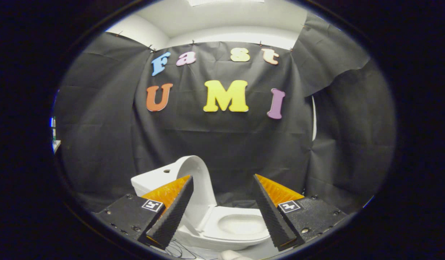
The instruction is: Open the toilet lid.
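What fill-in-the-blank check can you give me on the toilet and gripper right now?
1. The toilet lid stands ____ against the tank.
2. The gripper has its fingers spread ____, holding nothing.
3. The seat lies ____ on the bowl, seen between the fingers.
4. Behind the toilet hangs a ____ cloth.

Missing words: raised; open; down; black

The left finger of the tool (222,206) covers part of the toilet tank (153,180) and the lower edge of the raised toilet lid (197,180). The right finger hides the right rim of the toilet seat (240,224). The bowl's base is cut off below, where thin dark wires (180,251) and a pale rounded object (233,255) are too cropped to identify. A bright strip (53,133) beside the cloth is too small to tell.
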A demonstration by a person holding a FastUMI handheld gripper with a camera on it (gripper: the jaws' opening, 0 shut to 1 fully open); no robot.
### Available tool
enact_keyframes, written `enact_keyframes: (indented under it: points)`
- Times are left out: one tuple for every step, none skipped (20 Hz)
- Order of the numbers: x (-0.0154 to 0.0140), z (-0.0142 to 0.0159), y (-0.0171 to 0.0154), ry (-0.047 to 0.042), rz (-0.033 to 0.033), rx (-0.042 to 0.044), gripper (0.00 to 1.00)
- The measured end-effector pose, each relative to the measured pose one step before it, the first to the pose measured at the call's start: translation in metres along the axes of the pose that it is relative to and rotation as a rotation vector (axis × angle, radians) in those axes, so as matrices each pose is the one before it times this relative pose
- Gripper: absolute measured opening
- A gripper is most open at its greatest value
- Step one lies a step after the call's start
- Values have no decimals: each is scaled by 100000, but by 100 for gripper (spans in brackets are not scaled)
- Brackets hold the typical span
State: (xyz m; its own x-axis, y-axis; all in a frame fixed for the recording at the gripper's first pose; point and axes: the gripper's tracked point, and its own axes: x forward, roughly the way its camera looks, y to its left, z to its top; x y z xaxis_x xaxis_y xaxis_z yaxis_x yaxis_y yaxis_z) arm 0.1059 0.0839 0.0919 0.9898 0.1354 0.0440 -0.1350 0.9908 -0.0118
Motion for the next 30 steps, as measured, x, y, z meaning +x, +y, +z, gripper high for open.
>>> enact_keyframes:
  points:
    - [-985, -728, -1326, 217, -1212, 1231, 100]
    - [-1014, -1024, -1437, 625, -1730, 1363, 100]
    - [-991, -1066, -1510, 311, -2126, 955, 100]
    - [-724, -939, -1552, -13, -2302, 1023, 100]
    - [-755, -891, -1461, 263, -1783, 578, 100]
    - [-866, -1242, -1351, 1084, -2320, 826, 100]
    - [-948, -1090, -1343, 641, -2092, 972, 100]
    - [-812, -646, -1261, -753, -1763, 1546, 100]
    - [-494, -536, -867, -385, -1477, 1204, 100]
    - [-455, -865, -772, 233, -1042, 386, 100]
    - [-459, -735, -894, 1042, -1522, -207, 100]
    - [-260, -794, -943, 1028, -1716, -223, 100]
    - [-66, -587, -744, 1169, -1246, -17, 100]
    - [-148, -345, -371, 957, -358, 113, 100]
    - [-34, -239, -152, 597, 280, 187, 100]
    - [-33, 6, -6, 65, 98, 31, 100]
    - [-4, 247, 45, -859, 225, -293, 100]
    - [-137, 243, 164, -1038, -21, -1020, 100]
    - [9, 202, 193, -796, 410, -881, 100]
    - [-166, 0, 186, -505, 761, -509, 100]
    - [-150, 111, 246, 115, 776, 524, 100]
    - [8, -145, 168, 479, 1064, 1145, 100]
    - [-52, -25, 68, 286, 422, 651, 100]
    - [46, 56, -75, -30, 111, 293, 100]
    - [34, 47, -80, -65, -93, -108, 100]
    - [126, -249, 26, 616, -111, -32, 100]
    - [35, -104, -43, 579, 147, 312, 100]
    - [42, -221, -161, 795, -193, 506, 100]
    - [53, -39, -79, 649, -126, 574, 100]
    - [91, 136, -75, 318, -245, 432, 100]
